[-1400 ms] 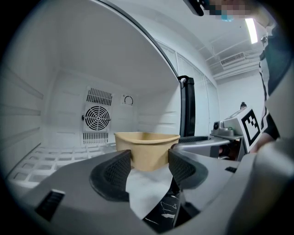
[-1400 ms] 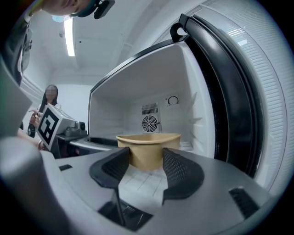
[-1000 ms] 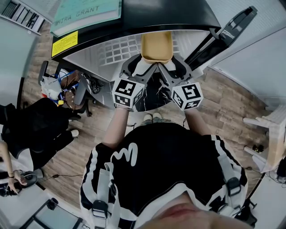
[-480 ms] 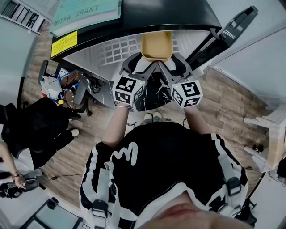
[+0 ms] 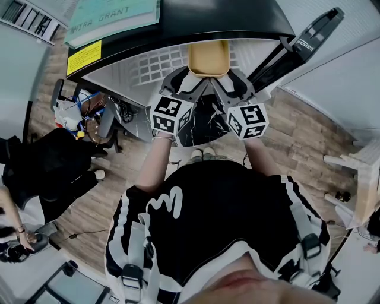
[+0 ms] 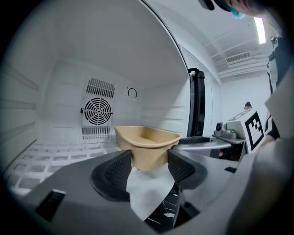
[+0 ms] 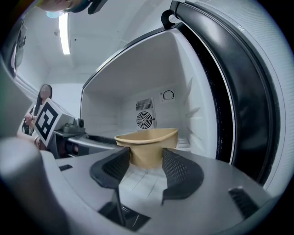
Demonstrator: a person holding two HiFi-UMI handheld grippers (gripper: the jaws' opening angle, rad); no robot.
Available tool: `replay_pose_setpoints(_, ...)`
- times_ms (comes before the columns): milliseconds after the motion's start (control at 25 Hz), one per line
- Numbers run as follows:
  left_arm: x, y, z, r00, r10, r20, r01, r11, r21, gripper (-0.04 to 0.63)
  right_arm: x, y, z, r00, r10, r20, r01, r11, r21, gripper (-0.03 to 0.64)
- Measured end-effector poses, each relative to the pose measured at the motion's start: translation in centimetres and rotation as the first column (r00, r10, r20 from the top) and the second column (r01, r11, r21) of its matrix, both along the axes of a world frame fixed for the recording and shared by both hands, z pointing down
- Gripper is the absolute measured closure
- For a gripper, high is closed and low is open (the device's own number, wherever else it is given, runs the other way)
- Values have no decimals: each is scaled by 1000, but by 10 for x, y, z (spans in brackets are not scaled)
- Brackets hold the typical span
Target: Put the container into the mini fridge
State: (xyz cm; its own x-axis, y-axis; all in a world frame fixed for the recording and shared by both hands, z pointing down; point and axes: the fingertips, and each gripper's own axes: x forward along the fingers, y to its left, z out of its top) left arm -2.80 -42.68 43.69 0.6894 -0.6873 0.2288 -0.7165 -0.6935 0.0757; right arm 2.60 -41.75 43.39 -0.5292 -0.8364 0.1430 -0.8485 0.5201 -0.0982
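A tan open-topped container [image 5: 208, 59] hangs at the mouth of the mini fridge [image 5: 225, 18], just over its white wire shelf [image 5: 142, 65]. Both grippers hold its near end. My left gripper [image 5: 191, 82] clamps the near-left corner, my right gripper [image 5: 224, 82] the near-right one. In the left gripper view the container [image 6: 147, 147] sits pinched between the two black pads [image 6: 118, 170] of the left gripper [image 6: 149, 165]. In the right gripper view the container [image 7: 148, 144] is likewise wedged in the right gripper [image 7: 146, 167]. Its underside is hidden.
The fridge door [image 7: 239, 92] stands open at the right. A round fan grille [image 6: 97, 110] is set in the back wall. Papers [image 5: 113, 18] lie on the fridge top. Cables and clutter [image 5: 83, 113] and a seated person [image 5: 47, 172] are at the left.
Both grippers with the container have crept slightly forward toward the fridge. The person at the lower left has shifted a hand.
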Motion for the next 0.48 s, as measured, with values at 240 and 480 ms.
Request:
replay_pose_setpoints(240, 1, -4, 0, 1000, -5, -22, 4, 1000, -17, 345, 1, -4, 1, 1000, 8, 9, -8, 1000, -4, 387)
replay_pose_setpoints(480, 1, -8, 0, 1000, -22, -16, 21, 1000, -19, 345, 2, -8, 2, 1000, 18, 20, -18, 1000, -9, 388)
